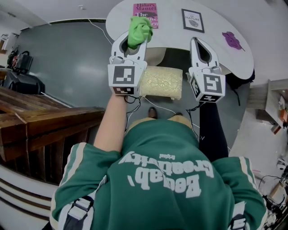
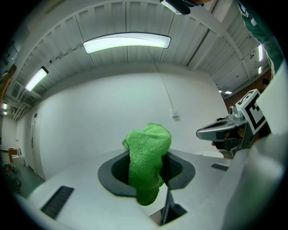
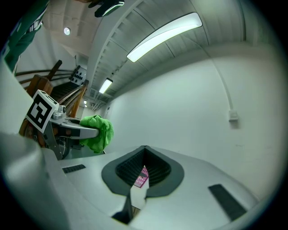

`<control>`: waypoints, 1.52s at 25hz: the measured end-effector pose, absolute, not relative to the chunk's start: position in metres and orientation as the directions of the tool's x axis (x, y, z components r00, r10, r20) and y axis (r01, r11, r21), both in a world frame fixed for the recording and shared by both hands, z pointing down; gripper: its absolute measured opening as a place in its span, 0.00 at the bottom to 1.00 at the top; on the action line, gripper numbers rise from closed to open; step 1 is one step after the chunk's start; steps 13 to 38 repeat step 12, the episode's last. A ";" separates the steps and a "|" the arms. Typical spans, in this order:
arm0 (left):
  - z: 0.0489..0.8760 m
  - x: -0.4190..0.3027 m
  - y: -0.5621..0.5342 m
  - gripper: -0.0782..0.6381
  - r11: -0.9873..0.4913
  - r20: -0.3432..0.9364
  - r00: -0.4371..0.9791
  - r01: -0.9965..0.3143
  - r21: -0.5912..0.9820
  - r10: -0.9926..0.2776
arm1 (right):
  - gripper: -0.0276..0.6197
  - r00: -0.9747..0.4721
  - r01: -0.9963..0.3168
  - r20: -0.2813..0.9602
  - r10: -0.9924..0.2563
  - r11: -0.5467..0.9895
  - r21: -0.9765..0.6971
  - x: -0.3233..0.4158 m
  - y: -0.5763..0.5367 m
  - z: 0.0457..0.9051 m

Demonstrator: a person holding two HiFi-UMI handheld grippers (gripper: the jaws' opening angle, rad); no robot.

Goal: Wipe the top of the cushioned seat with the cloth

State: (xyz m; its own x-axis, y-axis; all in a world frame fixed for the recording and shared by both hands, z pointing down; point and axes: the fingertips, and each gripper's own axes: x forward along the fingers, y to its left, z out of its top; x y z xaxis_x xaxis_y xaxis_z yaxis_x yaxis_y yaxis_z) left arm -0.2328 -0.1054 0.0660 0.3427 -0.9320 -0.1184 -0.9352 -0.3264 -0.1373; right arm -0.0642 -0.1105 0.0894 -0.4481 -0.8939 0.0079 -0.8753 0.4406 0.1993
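Cloth (image 1: 140,27) pinched in raised left tongs (image 1: 136,38); right tongs (image 1: 196,43) level beside them, pressed together, empty.

We see a grey floor (image 1: 67,67) below. Ahead is a white rounded counter (image 1: 171,18) bearing a pink book (image 1: 145,13), a framed print (image 1: 192,20) and a purple thing (image 1: 233,40). Dark wooden furniture (image 1: 40,126) fills the left side, with black gear (image 1: 20,67) beyond it. A shelf (image 1: 275,101) shows at the right edge. The gripper views show a white wall (image 2: 90,121) with a cable (image 2: 163,87) running down it. Above it, strip lights (image 2: 127,41) hang on a ribbed ceiling (image 2: 135,18).
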 end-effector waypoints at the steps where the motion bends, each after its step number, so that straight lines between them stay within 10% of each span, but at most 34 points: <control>1: 0.066 -0.233 -0.105 0.30 -0.326 -0.117 0.342 -0.935 -0.138 -0.932 | 0.05 -0.447 -0.875 0.009 -0.894 0.440 0.202 -0.065 -0.110 0.089; 38: 0.073 -0.230 -0.109 0.30 -0.329 -0.104 0.344 -0.934 -0.137 -0.933 | 0.05 -0.439 -0.875 0.027 -0.898 0.434 0.215 -0.064 -0.114 0.091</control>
